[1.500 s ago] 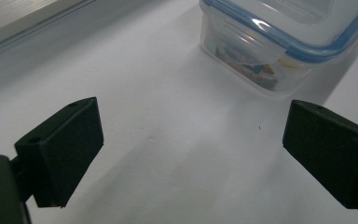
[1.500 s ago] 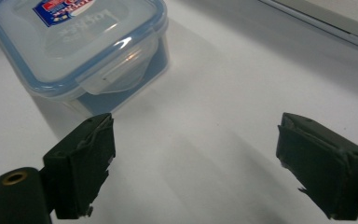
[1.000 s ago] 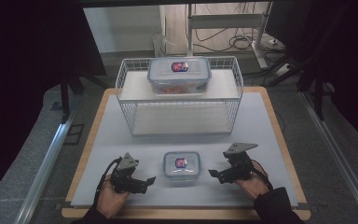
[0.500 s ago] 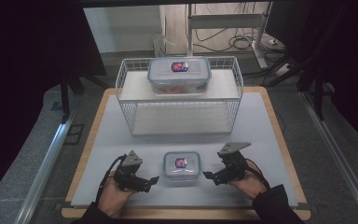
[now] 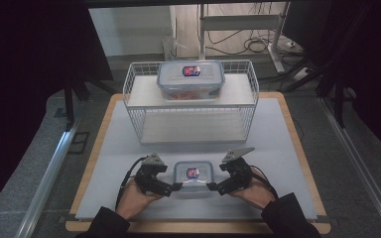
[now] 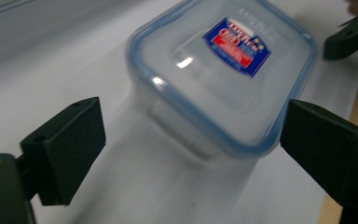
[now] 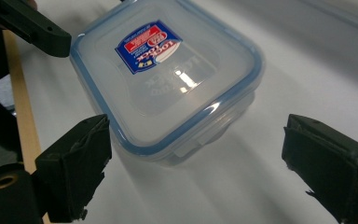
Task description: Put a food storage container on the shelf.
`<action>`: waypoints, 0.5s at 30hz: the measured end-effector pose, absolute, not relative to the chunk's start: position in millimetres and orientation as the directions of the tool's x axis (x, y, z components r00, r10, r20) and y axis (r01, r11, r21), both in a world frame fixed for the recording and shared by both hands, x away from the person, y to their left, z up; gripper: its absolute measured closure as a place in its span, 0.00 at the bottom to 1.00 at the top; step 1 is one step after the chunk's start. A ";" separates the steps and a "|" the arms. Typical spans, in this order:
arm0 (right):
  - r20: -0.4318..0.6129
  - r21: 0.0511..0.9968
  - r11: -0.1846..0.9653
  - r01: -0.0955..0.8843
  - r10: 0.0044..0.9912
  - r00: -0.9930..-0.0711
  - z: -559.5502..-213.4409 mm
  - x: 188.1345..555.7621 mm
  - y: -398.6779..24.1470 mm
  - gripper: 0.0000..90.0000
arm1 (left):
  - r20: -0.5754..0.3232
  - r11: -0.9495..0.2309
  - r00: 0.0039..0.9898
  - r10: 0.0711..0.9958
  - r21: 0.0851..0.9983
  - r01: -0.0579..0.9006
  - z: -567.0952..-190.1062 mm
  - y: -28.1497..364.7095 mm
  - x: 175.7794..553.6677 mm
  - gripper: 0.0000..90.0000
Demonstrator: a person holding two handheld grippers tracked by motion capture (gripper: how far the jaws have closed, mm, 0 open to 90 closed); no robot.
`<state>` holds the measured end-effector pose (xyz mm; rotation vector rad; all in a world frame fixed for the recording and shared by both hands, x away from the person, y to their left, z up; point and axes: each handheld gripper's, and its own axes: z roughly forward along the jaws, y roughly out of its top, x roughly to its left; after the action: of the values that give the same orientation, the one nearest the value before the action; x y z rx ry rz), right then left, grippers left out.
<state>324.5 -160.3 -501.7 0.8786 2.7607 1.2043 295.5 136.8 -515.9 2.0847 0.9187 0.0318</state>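
Observation:
A small clear container (image 5: 193, 174) with a blue-rimmed lid and a red and blue label lies on the white mat (image 5: 278, 148) near the front edge. My left gripper (image 5: 176, 187) is just to its left, jaws open, and the container (image 6: 223, 79) lies right ahead of the gap, untouched. On the other side, my right gripper (image 5: 212, 187) is open too. Its jaws have just been closing a little, and the container (image 7: 168, 79) sits in front of them with neither pad on it.
A white wire rack (image 5: 193, 106) stands at the back of the mat with a larger lidded container (image 5: 191, 79) on top. The wooden board's edge (image 5: 297, 134) frames the mat. Cables and table legs lie beyond the rack.
Both grippers have moved inward toward the small container, the left from its left and the right from its right. The container has not moved.

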 end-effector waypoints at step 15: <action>0.381 0.610 0.515 0.603 0.477 -0.792 -509.9 332.7 -151.4 0.20 | -0.361 -0.398 0.742 0.565 0.668 0.629 -520.0 125.7 300.2 0.14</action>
<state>332.7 -151.4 -509.9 1.0335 2.8749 1.2659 300.2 125.7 -520.0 2.0972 0.8971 -0.0956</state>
